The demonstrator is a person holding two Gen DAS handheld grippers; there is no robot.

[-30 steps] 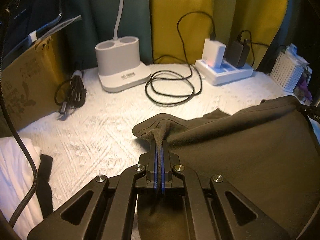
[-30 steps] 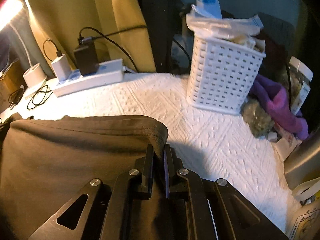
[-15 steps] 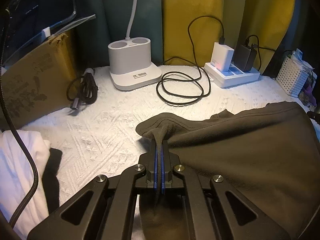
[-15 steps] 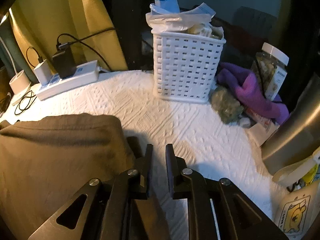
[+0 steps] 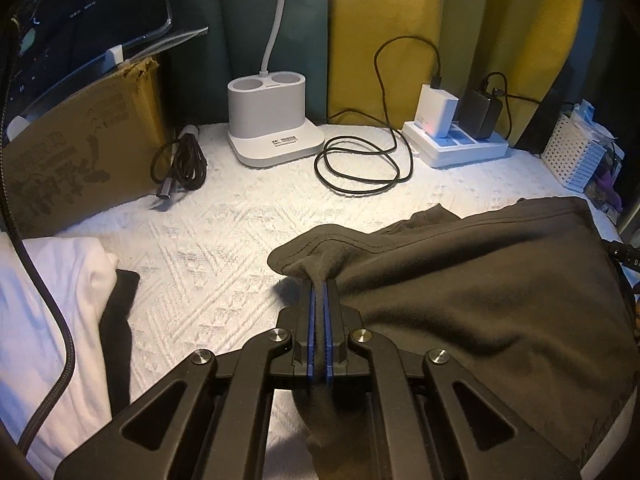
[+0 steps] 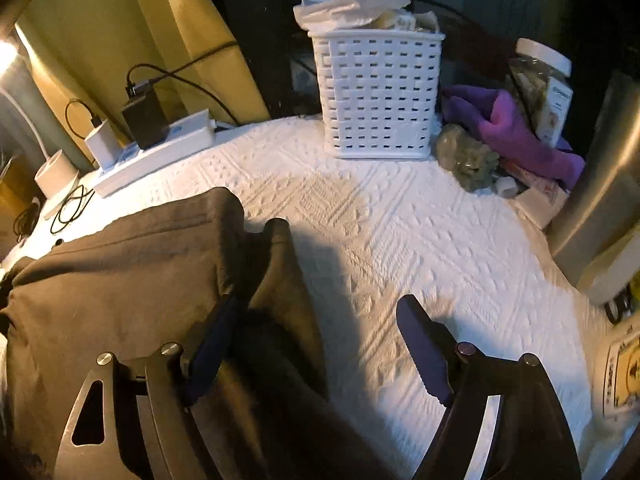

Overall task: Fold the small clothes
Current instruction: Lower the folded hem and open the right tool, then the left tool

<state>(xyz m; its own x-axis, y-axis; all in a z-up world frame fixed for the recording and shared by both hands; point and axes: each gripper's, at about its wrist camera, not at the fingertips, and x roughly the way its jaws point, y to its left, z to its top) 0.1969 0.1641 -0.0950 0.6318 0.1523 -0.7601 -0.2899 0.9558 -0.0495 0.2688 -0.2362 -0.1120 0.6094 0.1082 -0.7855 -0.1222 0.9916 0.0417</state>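
A: While my left claw [image 5: 319,286] is pinched tight on the hem of the dark garment [image 5: 480,300], what's your read on the right side?

B: Right claw [image 6: 320,344] is spread wide, gripping nothing. Its left finger [image 6: 212,344] lies against the garment's folded edge; the other finger is over bare white quilted desk cover [image 6: 400,220].

A: Where's the garment relative to the white basket [image 6: 378,96]?

B: Nearer me than the basket, and to its left. Apart from it, bare cover in between. A doubled layer lies on top, with a lower flap poking out toward the basket side.

A: From my left camera the cloth bunches up into a ridge at the pinch, then spreads flat toward the basket. Power strip [image 5: 456,146] with chargers sits left of the basket, well beyond the garment. Coiled black cable [image 5: 360,168] further left, then the white lamp base [image 5: 272,128].

B: Purple cloth [image 6: 516,132] and a jar [image 6: 544,84] on the basket's right.
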